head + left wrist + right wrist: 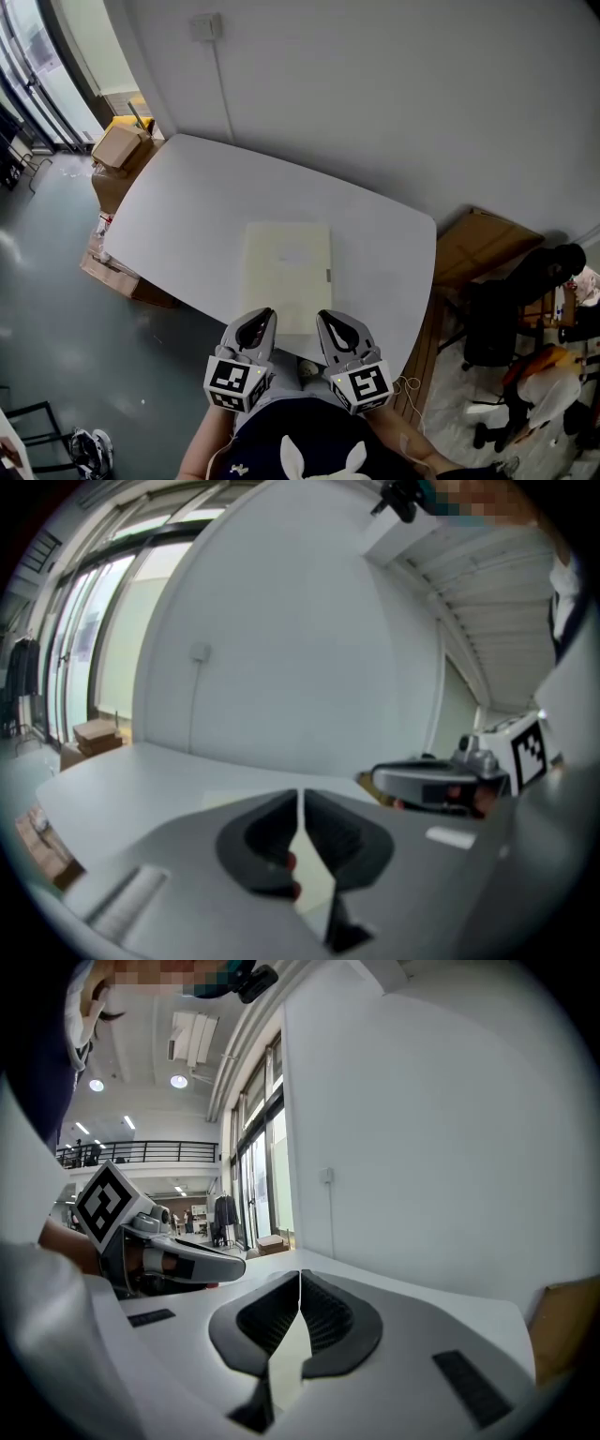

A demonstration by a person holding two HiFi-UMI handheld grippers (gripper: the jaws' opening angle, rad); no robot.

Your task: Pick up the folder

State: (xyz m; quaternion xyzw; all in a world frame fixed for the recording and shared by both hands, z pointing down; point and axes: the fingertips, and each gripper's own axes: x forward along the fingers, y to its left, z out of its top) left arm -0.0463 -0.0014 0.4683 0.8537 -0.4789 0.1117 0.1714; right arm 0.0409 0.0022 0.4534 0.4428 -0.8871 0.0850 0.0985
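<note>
Operator: Report the left end of the scene.

Technician: Cardboard boxes [117,145] stand on the floor against the far left corner of the white tabletop [178,206]. The tabletop runs from there to the right, along a plain white wall [375,94].

Operator: Condition of the left tongs [265,317]?

Technician: Fully closed. In the left gripper view the two jaws meet tip to tip, leaving only a thin slit, and nothing is held between them. In the head view the tips lie over the near left corner of the folder [287,267].

Operator: Location of the folder?

Technician: It lies flat on the tabletop, close to the edge nearest the person and roughly midway along that edge. It is pale cream, and its long sides run away from the person. Both tongs sit at its near short edge. Whether either one touches it cannot be determined.

Operator: Condition of the right tongs [324,319]?

Technician: Also fully closed. The right gripper view shows the ribbed jaws pressed together at the tips with nothing gripped. The tips lie over the near right corner of the folder, just beside the left tongs.

Operator: Right end?

Technician: A brown cardboard sheet [478,246] lies beyond the right edge of the tabletop.
</note>
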